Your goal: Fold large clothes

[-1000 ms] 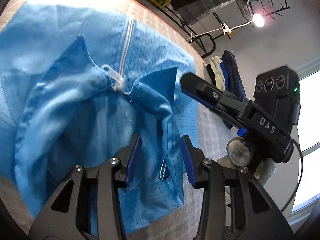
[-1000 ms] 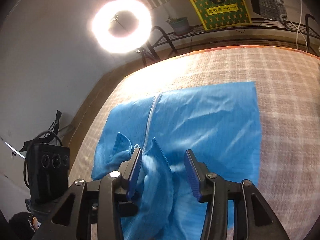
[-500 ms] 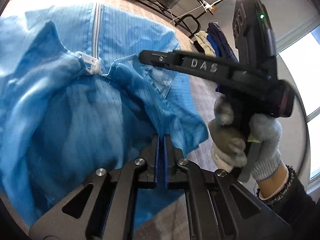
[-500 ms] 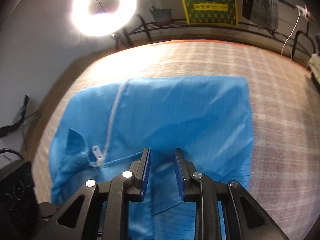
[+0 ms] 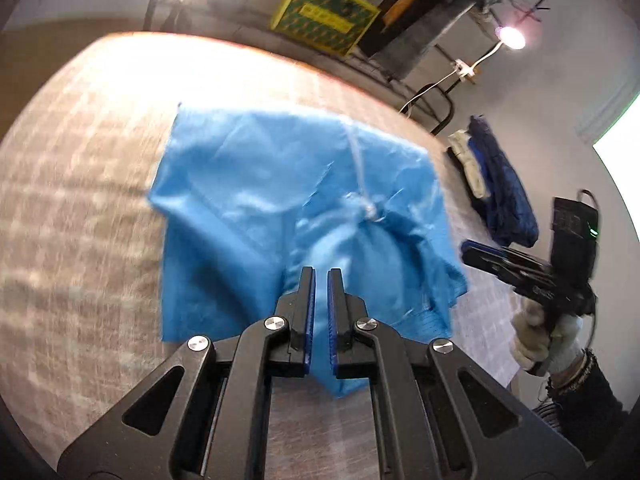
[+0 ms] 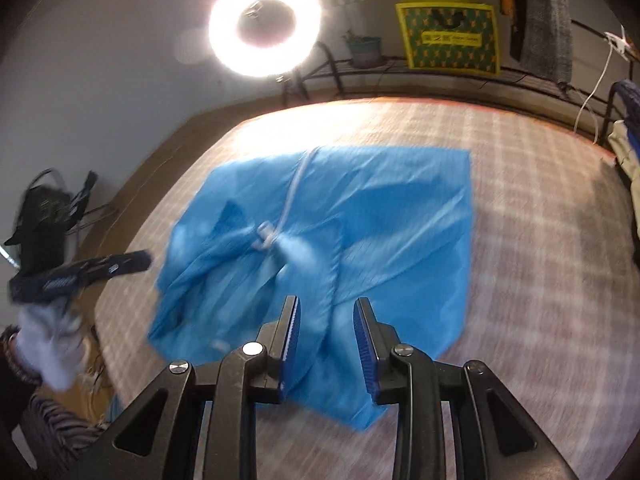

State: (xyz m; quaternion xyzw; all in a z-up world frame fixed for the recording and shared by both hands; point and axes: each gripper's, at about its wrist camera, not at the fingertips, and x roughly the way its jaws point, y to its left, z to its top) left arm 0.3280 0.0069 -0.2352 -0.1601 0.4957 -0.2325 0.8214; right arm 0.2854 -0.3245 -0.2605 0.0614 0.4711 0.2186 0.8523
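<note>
Item 1: blue zip garment (image 5: 248,208), lying centre on the plaid-covered bench (image 5: 72,208), zipper (image 6: 294,190) running toward 12 o'clock, collar end bunched at 6 o'clock. Your left gripper (image 5: 321,280) is pressed together, pinching the near fabric. Your right gripper (image 6: 327,320) is opening, with cloth between its fingers but not clamped. Progress, by my judgement: early; the body looks partly flat, but no finished fold shows. Clothes pile (image 5: 500,192) at 3 o'clock.

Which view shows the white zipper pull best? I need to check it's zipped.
The right wrist view: the zipper pull sits near centre, its white loop distinguishable despite blur. In the left wrist view it is a smaller, smeared white spot on the blue garment.
</note>
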